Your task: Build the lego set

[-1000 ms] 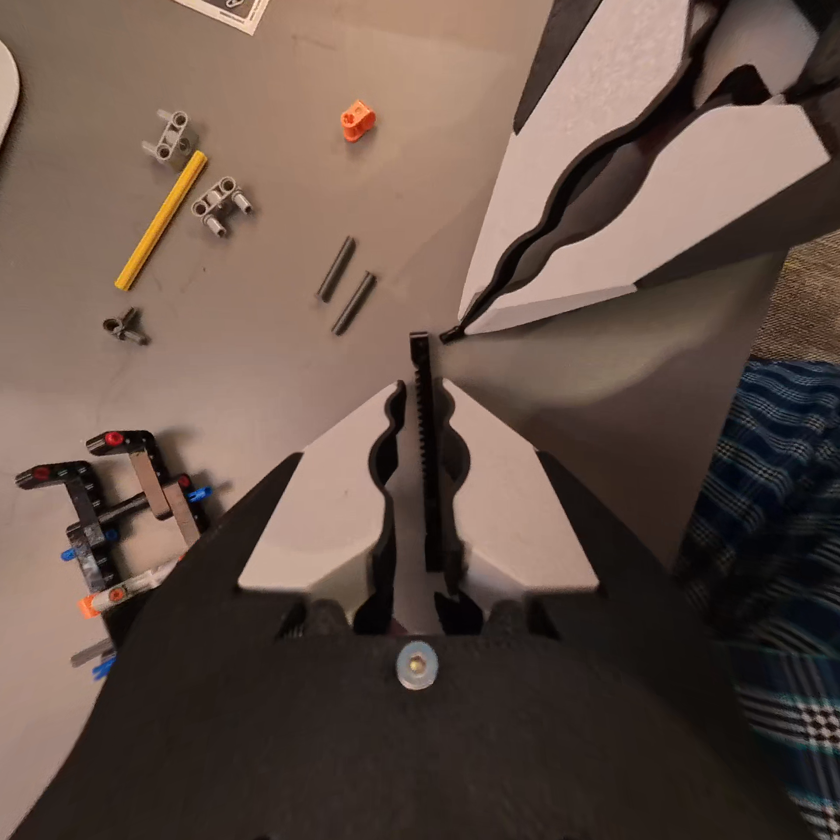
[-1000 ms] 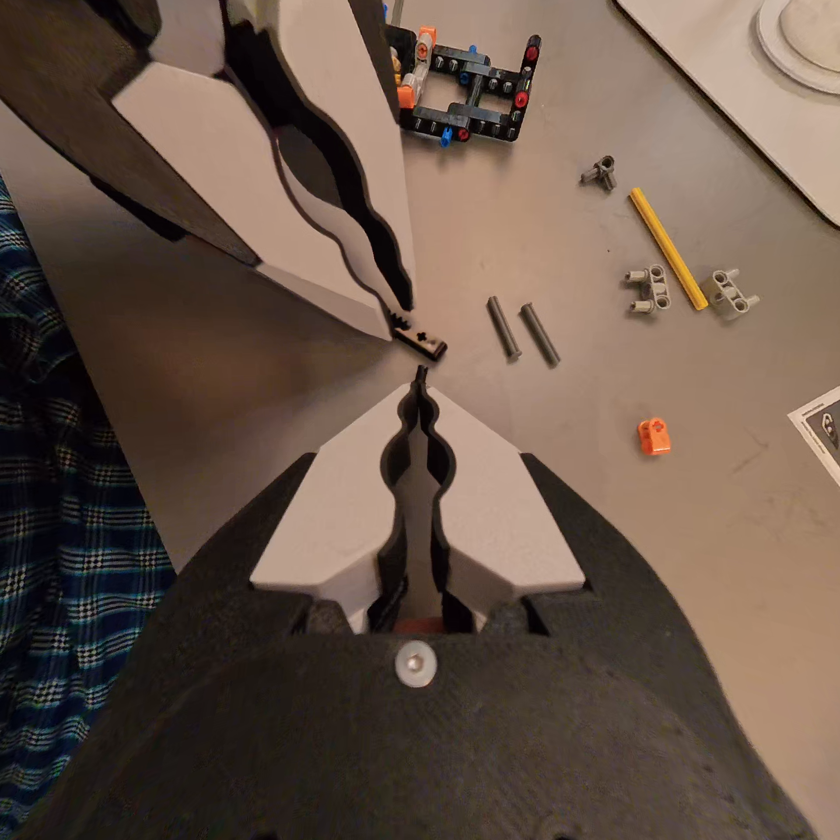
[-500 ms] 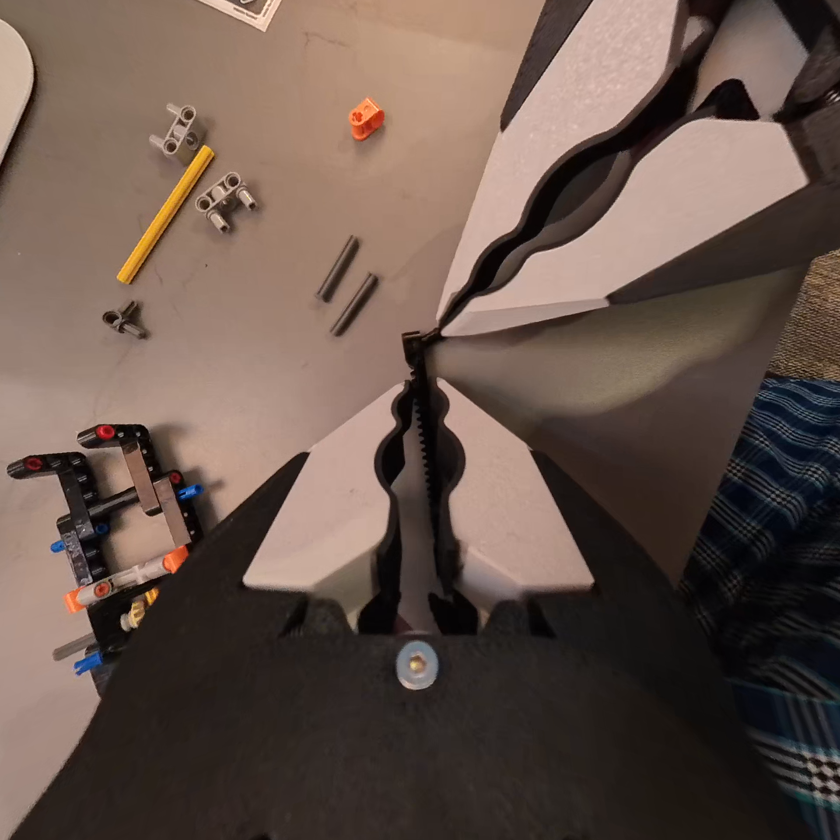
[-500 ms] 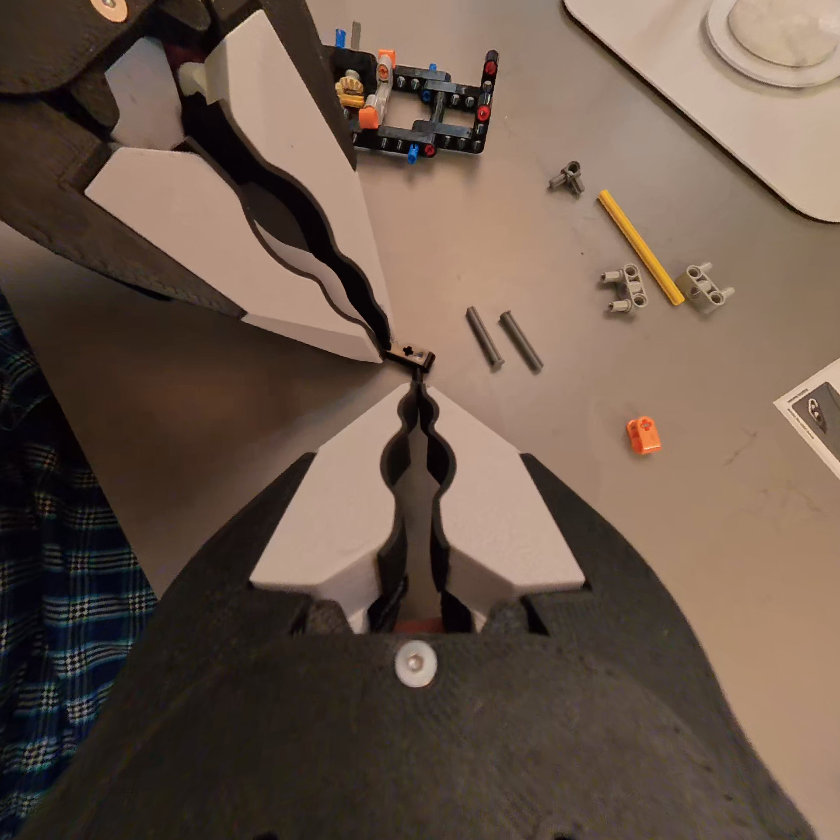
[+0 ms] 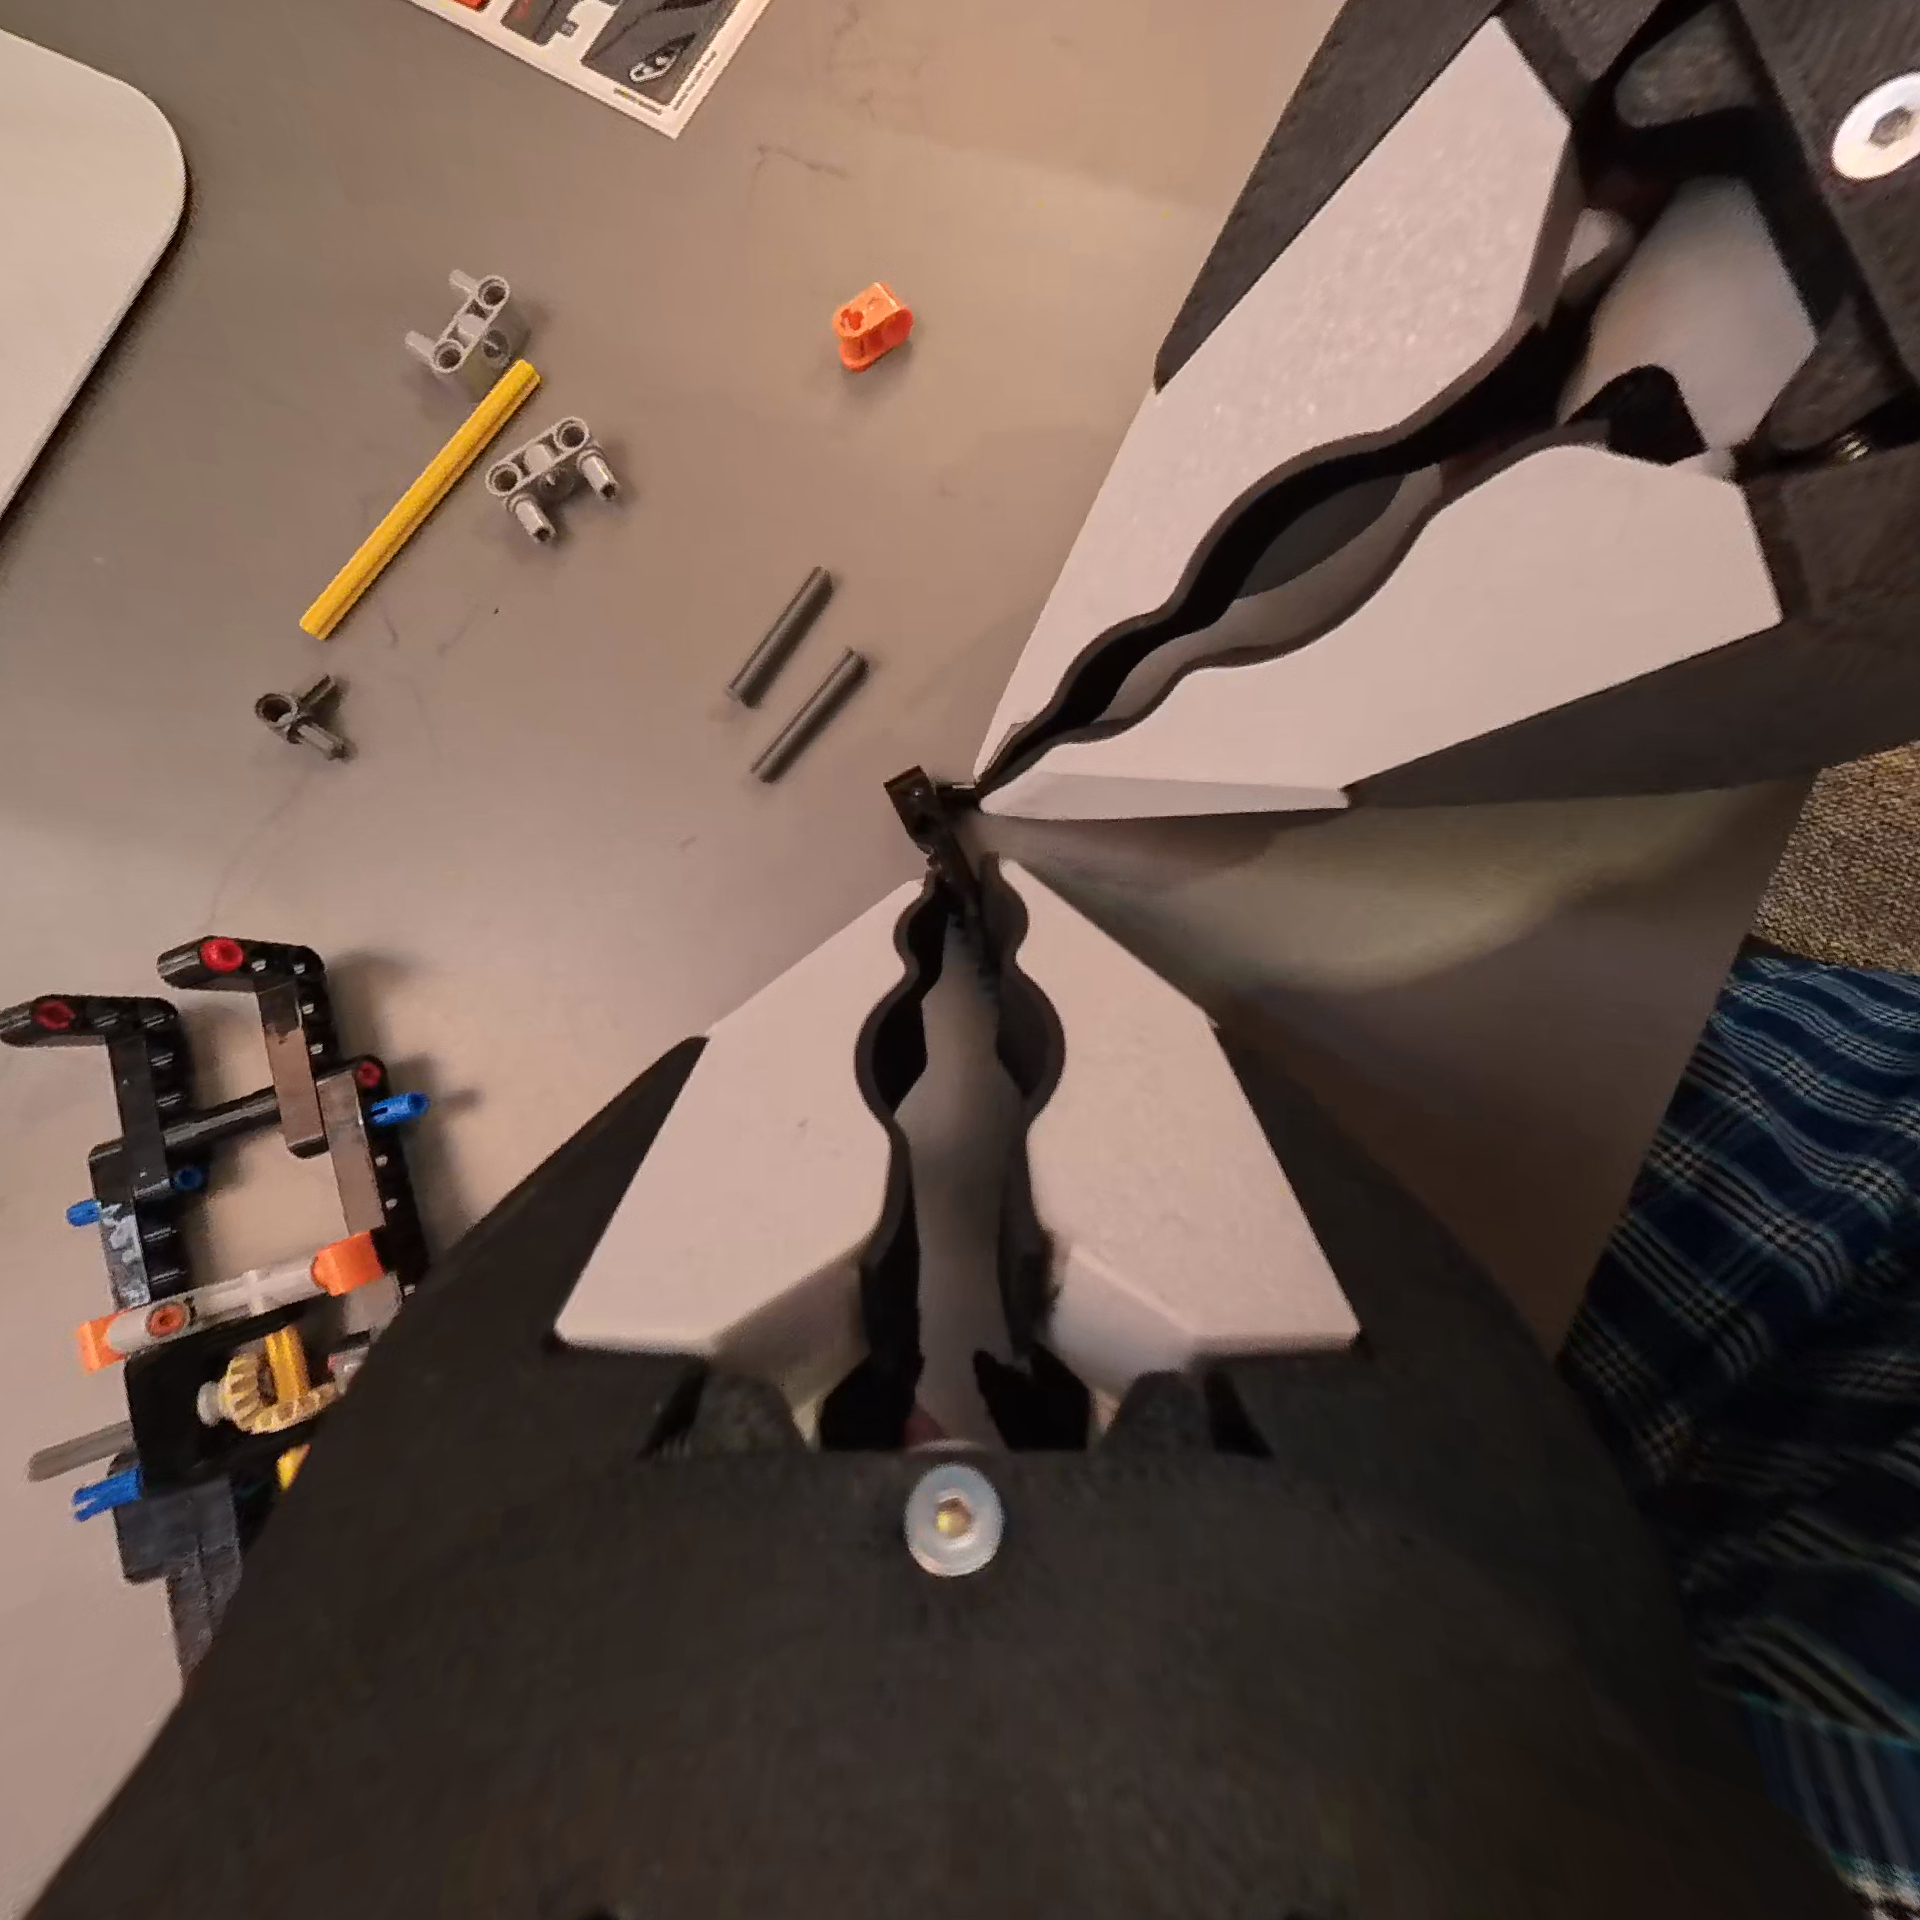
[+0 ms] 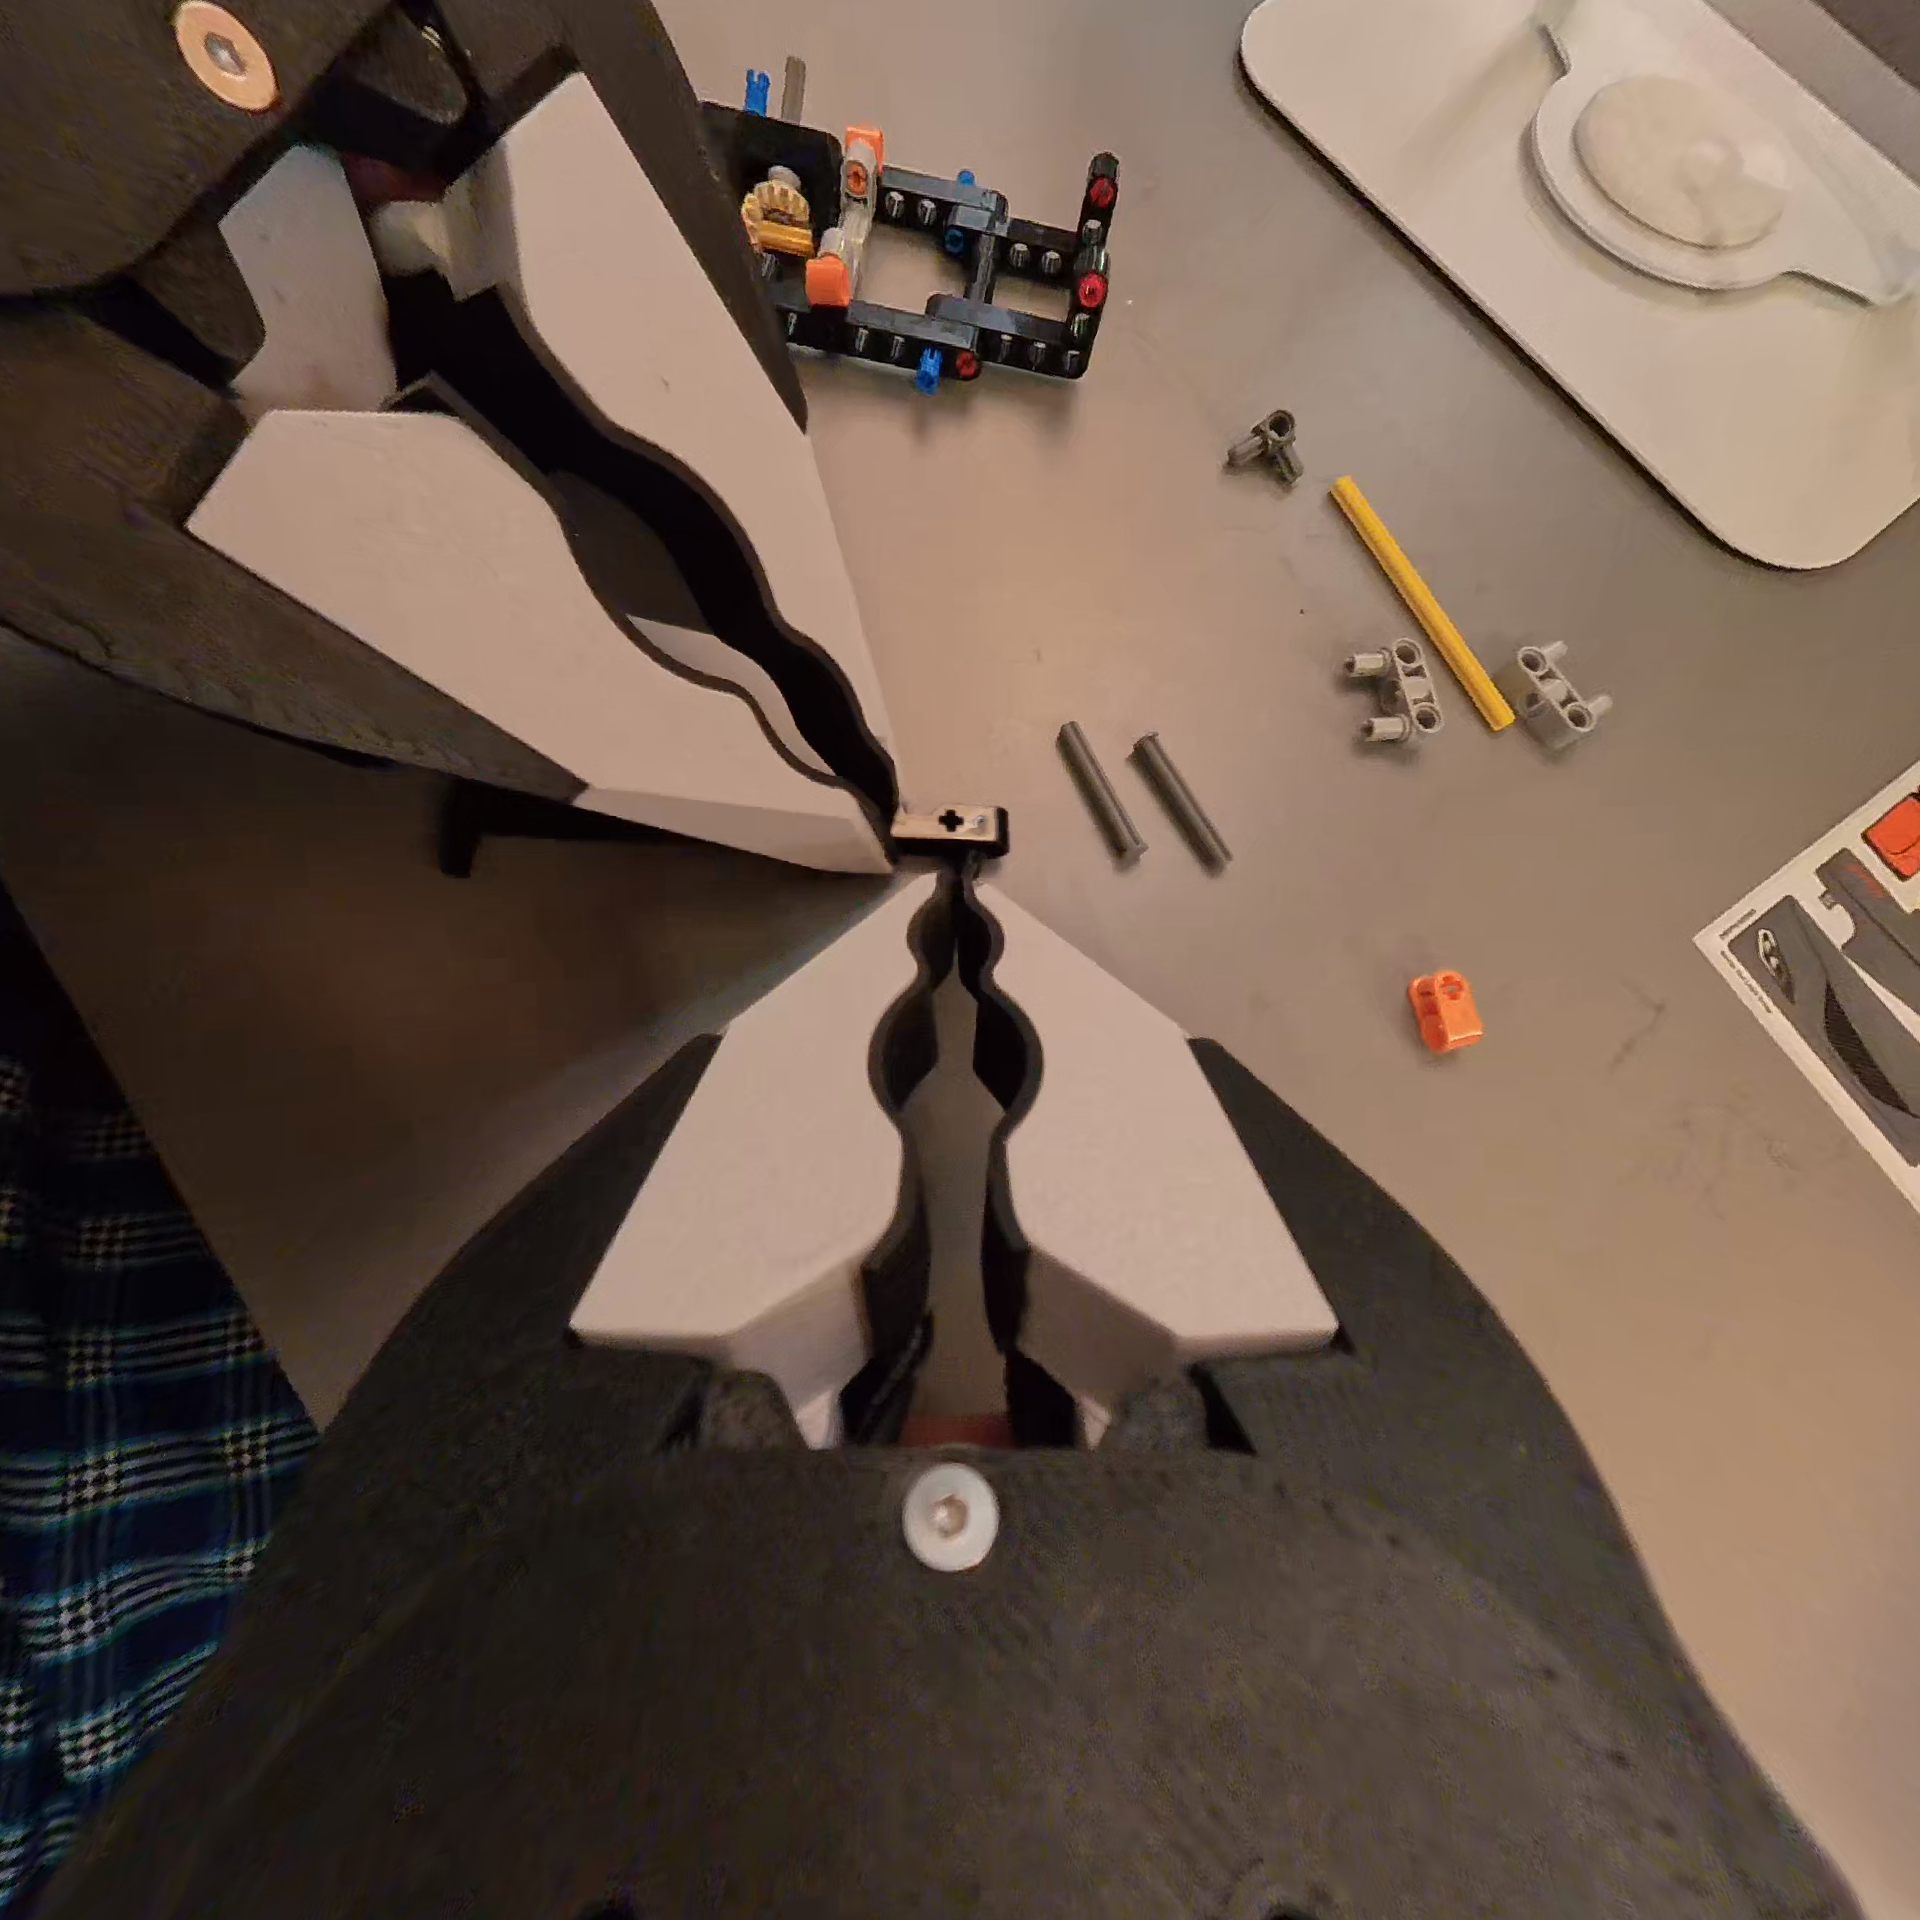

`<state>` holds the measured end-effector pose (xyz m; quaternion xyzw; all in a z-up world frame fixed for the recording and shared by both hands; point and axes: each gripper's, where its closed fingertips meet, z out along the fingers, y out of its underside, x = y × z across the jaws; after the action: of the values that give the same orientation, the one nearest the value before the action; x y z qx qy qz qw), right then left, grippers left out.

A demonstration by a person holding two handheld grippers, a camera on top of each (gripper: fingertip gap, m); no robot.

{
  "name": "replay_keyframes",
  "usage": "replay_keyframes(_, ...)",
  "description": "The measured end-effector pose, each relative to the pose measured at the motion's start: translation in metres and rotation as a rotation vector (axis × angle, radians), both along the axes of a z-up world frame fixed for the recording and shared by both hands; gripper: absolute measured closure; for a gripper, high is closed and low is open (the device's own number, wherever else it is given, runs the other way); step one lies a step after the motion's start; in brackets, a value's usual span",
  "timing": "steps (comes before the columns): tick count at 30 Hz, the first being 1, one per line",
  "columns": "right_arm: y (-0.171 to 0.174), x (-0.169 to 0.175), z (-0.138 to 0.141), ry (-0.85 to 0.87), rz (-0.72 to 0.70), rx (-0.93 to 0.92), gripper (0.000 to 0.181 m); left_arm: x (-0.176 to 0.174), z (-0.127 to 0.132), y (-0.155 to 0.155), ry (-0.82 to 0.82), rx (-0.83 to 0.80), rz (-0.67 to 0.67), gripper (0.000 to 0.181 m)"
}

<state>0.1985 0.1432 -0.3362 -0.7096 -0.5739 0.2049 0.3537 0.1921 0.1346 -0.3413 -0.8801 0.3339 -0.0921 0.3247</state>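
**Two grippers met tip to tip over a black rack piece**

Holding a black toothed rack piece (image 5: 940, 852) between its clenched fingers, the left gripper (image 5: 961, 883) pointed forward above the grey desk (image 5: 623, 831), with the piece's end sticking out past the fingertips. The right gripper (image 5: 982, 795) came in from the upper right of the left wrist view, its tips pinched together on something small and dark that touched the rack's protruding end; what that small thing was could not be told.

In the right wrist view, the right gripper (image 6: 961, 883) sat nearly closed at its tips, right against the rack piece (image 6: 951, 823), whose end face showed a cross-shaped hole. The left gripper (image 6: 888, 810) reached in from the upper left there.

The partly built black frame (image 5: 239, 1164), with red, blue and orange pins and a tan gear, lay on the desk to the left of the left gripper. Farther out lay two dark grey axles (image 5: 798, 670) side by side, a yellow axle (image 5: 421, 499) between two light grey connectors (image 5: 551, 473), a small dark connector (image 5: 301, 717), and an orange connector (image 5: 873, 324). A sticker sheet (image 5: 592, 42) lay at the far edge. Plaid fabric (image 5: 1787, 1247) showed off the desk's right side.
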Motion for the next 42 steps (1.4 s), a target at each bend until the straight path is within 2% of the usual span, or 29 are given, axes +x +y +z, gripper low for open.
replay_keyframes(1, 0.0001, -0.0001, 0.0001, 0.0, 0.002, 0.002, 0.181, 0.0001, 0.0, 0.0, -0.005, 0.004, 0.002, 0.175)
replay_keyframes(17, 0.0082, 0.0059, 0.0006, 0.019, -0.005, -0.035, 0.181, -0.0001, 0.0005, 0.0007, -0.078, 0.028, 0.046, 0.176)
replay_keyframes(27, 0.0015, 0.0053, 0.0025, 0.029, 0.067, -0.032, 0.174, -0.0001, 0.0007, 0.0005, -0.093, 0.021, 0.058, 0.176)
replay_keyframes(31, 0.0032, 0.0074, 0.0017, 0.007, 0.128, -0.008, 0.173, -0.0002, 0.0007, 0.0005, -0.097, 0.02, 0.056, 0.176)
replay_keyframes(42, 0.0064, 0.0058, 0.0017, -0.056, 0.439, 0.051, 0.17, -0.0002, 0.0007, 0.0006, -0.098, 0.01, 0.055, 0.176)
